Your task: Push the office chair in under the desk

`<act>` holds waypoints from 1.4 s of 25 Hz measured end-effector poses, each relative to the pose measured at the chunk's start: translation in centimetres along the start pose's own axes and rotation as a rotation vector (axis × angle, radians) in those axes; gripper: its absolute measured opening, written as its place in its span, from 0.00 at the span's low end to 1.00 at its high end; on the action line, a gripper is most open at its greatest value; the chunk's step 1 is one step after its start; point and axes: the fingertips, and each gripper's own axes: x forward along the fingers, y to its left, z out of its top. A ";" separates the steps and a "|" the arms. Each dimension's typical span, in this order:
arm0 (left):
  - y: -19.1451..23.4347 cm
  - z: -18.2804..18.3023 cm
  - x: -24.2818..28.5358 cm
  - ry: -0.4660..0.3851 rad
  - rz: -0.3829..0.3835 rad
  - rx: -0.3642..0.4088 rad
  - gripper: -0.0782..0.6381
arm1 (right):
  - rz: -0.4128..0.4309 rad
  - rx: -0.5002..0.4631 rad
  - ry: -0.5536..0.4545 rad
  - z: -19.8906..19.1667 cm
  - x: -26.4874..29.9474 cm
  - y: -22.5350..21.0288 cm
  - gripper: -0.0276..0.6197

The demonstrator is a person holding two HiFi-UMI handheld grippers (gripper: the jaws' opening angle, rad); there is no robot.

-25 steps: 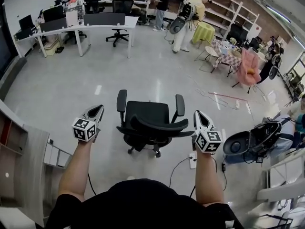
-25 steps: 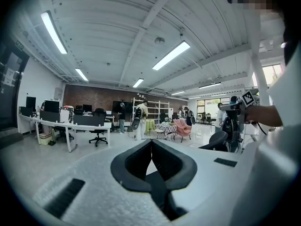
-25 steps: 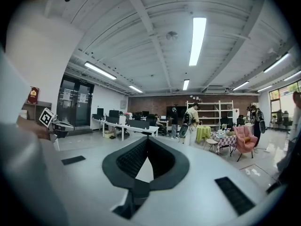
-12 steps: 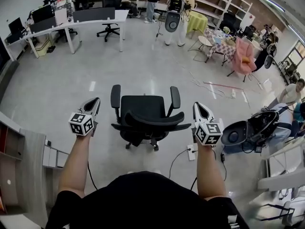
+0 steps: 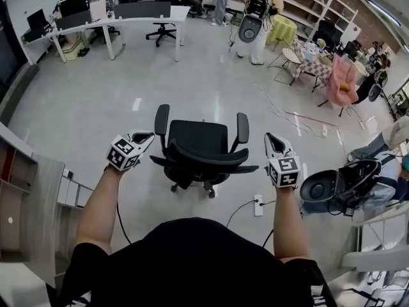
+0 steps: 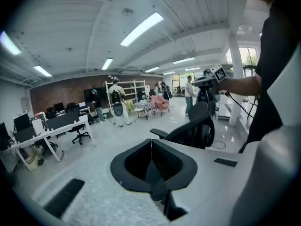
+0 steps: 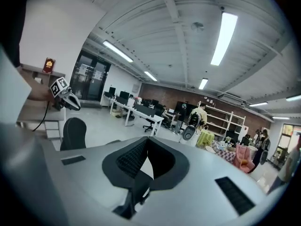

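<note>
A black office chair [image 5: 198, 147] stands on the grey floor in front of me, its backrest towards me. The white desk [image 5: 128, 22] stands far off at the back left. My left gripper [image 5: 147, 135] is shut and empty, just left of the chair's backrest and near its left armrest. My right gripper [image 5: 271, 137] is shut and empty, a little right of the backrest's right end. In the left gripper view the backrest [image 6: 196, 128] shows beyond the shut left gripper [image 6: 151, 141]. In the right gripper view the backrest [image 7: 74, 133] lies left of the shut right gripper [image 7: 146, 139].
A white power strip [image 5: 258, 204] with cables lies on the floor right of the chair. A black machine [image 5: 333, 185] sits at the right, shelving [image 5: 25, 210] at the left. Another chair [image 5: 160, 35] stands at the desk. People [image 5: 257, 18], a pink armchair [image 5: 342, 83] and small tables fill the back right.
My left gripper has moved right, closer to the chair's left side. The right gripper keeps its place beside the backrest. Both stay shut.
</note>
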 end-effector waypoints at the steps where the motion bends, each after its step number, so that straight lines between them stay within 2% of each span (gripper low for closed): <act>1: -0.9 -0.9 0.7 0.053 -0.022 0.034 0.13 | 0.019 -0.019 0.029 -0.9 0.4 0.0 0.06; 4: -2.8 -3.4 1.8 0.160 -0.059 0.107 0.14 | 0.105 -0.032 0.116 -4.3 1.3 0.8 0.06; 7: -4.6 -4.8 2.8 0.210 -0.115 0.115 0.14 | 0.223 0.017 0.170 -7.3 1.6 1.9 0.06; 9: -5.4 -6.4 3.4 0.274 -0.147 0.149 0.14 | 0.274 0.030 0.200 -9.1 1.4 2.5 0.06; 11: -6.2 -8.3 4.1 0.350 -0.180 0.195 0.23 | 0.321 0.027 0.230 -10.9 1.2 3.0 0.10; 13: -6.7 -10.2 4.7 0.424 -0.207 0.256 0.28 | 0.390 0.006 0.245 -12.3 0.9 3.9 0.11; 16: -7.0 -11.9 5.4 0.488 -0.235 0.326 0.30 | 0.491 -0.078 0.285 -14.1 0.6 5.5 0.14; 21: -7.0 -12.0 5.6 0.500 -0.295 0.322 0.33 | 0.610 -0.223 0.400 -17.7 0.9 7.9 0.28; 24: -7.8 -12.2 5.5 0.525 -0.373 0.325 0.35 | 0.659 -0.294 0.454 -19.5 1.4 8.8 0.31; 27: -8.7 -13.0 5.7 0.570 -0.419 0.358 0.38 | 0.681 -0.378 0.507 -21.1 1.9 9.4 0.33; 30: -9.3 -14.3 6.5 0.625 -0.435 0.421 0.39 | 0.710 -0.467 0.544 -22.6 2.5 10.1 0.34; 33: -8.9 -16.3 7.8 0.676 -0.407 0.536 0.39 | 0.725 -0.529 0.582 -24.3 3.2 10.9 0.34; 35: -8.6 -17.6 8.6 0.703 -0.402 0.587 0.39 | 0.723 -0.594 0.604 -25.1 3.7 11.2 0.34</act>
